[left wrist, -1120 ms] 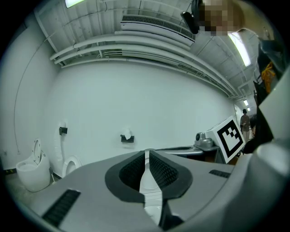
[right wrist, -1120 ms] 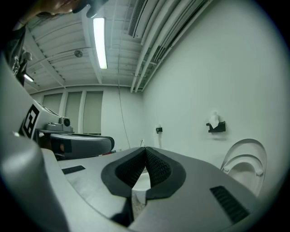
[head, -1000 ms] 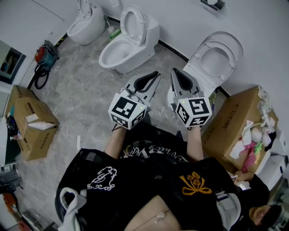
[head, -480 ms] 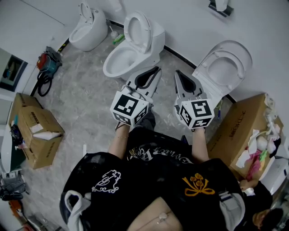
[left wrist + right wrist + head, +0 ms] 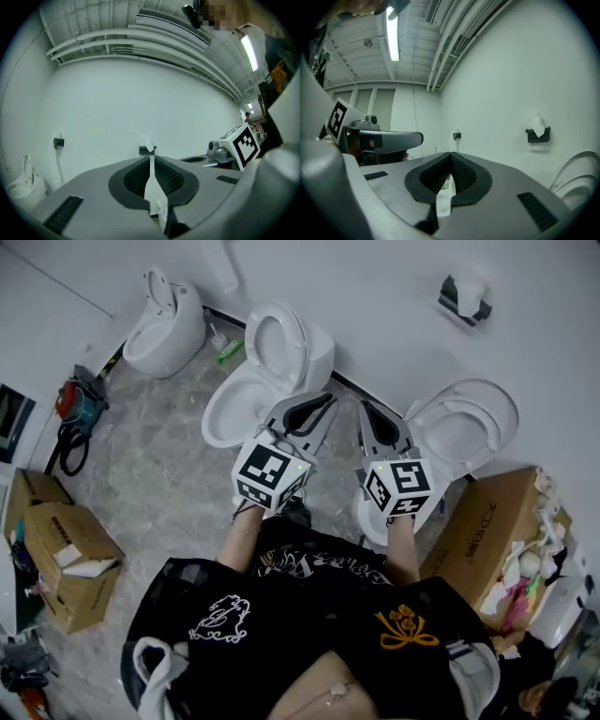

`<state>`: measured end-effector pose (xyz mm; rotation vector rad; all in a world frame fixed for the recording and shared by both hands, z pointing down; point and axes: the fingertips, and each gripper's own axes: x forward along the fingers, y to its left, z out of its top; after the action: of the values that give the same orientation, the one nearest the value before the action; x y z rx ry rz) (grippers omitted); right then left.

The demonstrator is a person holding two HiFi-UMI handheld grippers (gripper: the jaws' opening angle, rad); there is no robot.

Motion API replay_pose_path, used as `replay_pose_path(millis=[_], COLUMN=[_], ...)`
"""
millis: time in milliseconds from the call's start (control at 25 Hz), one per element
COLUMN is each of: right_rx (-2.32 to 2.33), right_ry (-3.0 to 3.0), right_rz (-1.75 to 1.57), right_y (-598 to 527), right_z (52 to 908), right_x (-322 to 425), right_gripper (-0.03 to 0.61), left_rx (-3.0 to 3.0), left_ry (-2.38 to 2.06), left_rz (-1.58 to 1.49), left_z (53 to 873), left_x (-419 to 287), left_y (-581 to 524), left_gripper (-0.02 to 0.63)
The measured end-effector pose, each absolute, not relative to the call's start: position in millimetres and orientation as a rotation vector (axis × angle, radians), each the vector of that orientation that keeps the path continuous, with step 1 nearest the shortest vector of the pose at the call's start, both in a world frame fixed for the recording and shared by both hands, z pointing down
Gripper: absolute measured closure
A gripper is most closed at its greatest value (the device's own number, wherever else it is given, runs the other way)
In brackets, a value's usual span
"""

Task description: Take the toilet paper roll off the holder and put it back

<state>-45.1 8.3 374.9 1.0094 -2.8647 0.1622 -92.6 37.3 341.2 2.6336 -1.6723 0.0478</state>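
A dark wall holder with white toilet paper on it hangs high on the white wall at the upper right of the head view. It appears small and far off straight beyond the left gripper's tips as the holder, and to the right in the right gripper view as the holder. My left gripper and right gripper are held side by side, level, pointing at the wall, well short of the holder. Both are shut with nothing in them, seen as the left gripper and the right gripper.
Three white toilets line the wall: one at far left, one ahead of the left gripper, one under the right gripper. Cardboard boxes stand at left and right. A second small bracket is on the wall.
The person has walked toward the wall, carrying both grippers forward together. The holder has come further down into the head view. Both grippers stay shut.
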Motion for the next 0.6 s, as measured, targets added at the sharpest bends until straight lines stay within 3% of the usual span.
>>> replay_pose_path(millis=[320, 600], right_rx=[1.141, 1.366], right_ry=[-2.858, -2.789], right_rz=[0.163, 0.191], right_y=[-60, -89], right_z=[366, 366], right_x=[-99, -90], right_gripper=[0.566, 0.566], left_rx=[2.705, 2.836], left_ry=[-1.580, -1.369], left_rz=[0.056, 0.078], left_z=[334, 336], left_x=[-154, -149], left_y=[-37, -77], left_gripper=[0.569, 0.569])
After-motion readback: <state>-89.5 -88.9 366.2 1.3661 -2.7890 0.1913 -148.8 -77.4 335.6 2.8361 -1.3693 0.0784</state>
